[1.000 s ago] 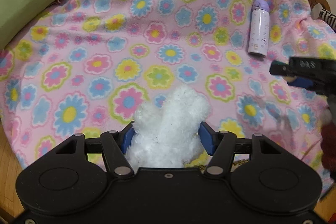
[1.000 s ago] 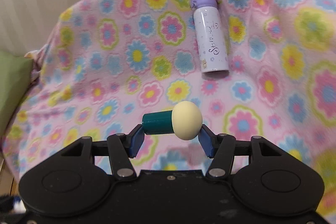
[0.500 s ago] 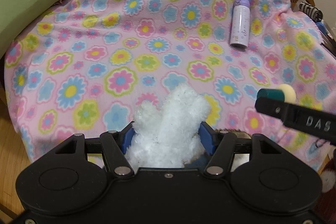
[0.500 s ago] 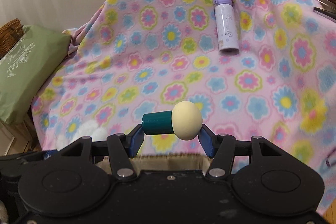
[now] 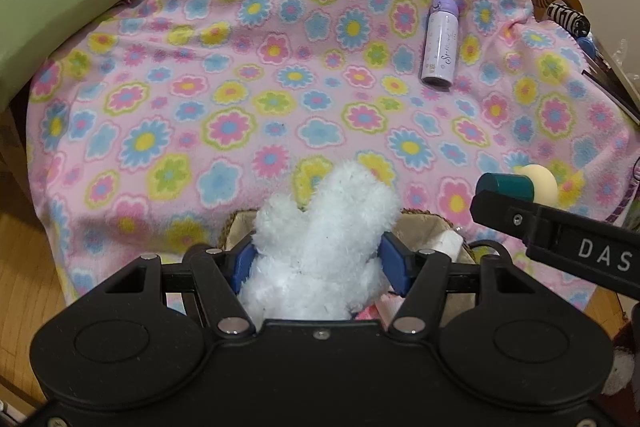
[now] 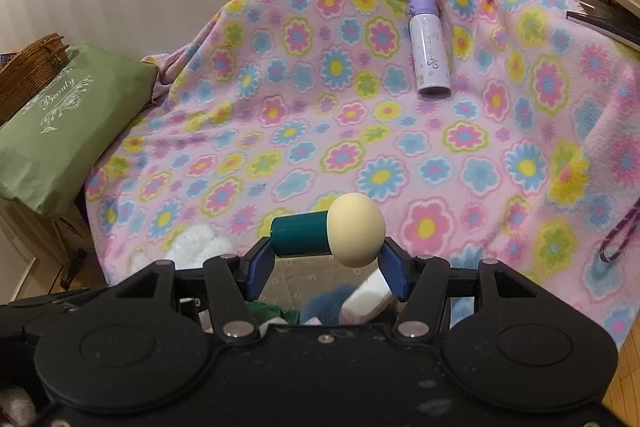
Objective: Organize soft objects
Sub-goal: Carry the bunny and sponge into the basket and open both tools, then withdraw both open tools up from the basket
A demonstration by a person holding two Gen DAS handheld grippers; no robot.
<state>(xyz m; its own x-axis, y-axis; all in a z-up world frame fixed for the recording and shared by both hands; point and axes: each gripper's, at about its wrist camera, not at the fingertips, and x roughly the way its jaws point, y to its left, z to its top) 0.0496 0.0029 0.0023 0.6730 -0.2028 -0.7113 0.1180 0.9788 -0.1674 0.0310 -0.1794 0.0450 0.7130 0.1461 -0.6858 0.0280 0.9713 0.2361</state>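
Observation:
My left gripper (image 5: 318, 263) is shut on a fluffy white plush toy (image 5: 324, 239), held above a woven basket (image 5: 432, 223) at the near edge of the flowered pink blanket (image 5: 280, 79). My right gripper (image 6: 326, 259) is shut on a mushroom-shaped toy with a teal stem and cream cap (image 6: 328, 233), also above the basket, whose beige lining (image 6: 304, 283) shows below. The mushroom toy (image 5: 520, 187) and right gripper finger (image 5: 560, 239) appear at right in the left wrist view. The white plush (image 6: 196, 245) shows at left in the right wrist view.
A lavender bottle (image 5: 440, 43) lies on the blanket at the far right. A green cushion (image 6: 60, 123) sits at left by a wicker basket (image 6: 28, 71). In the basket lie a white block (image 6: 368, 297) and blue fluff (image 6: 328, 303). Wood floor (image 5: 24, 267) lies below.
Both grippers have pulled back from the blanket with their toys. The woven basket has come into view beneath them, and the right gripper now sits close beside the left.

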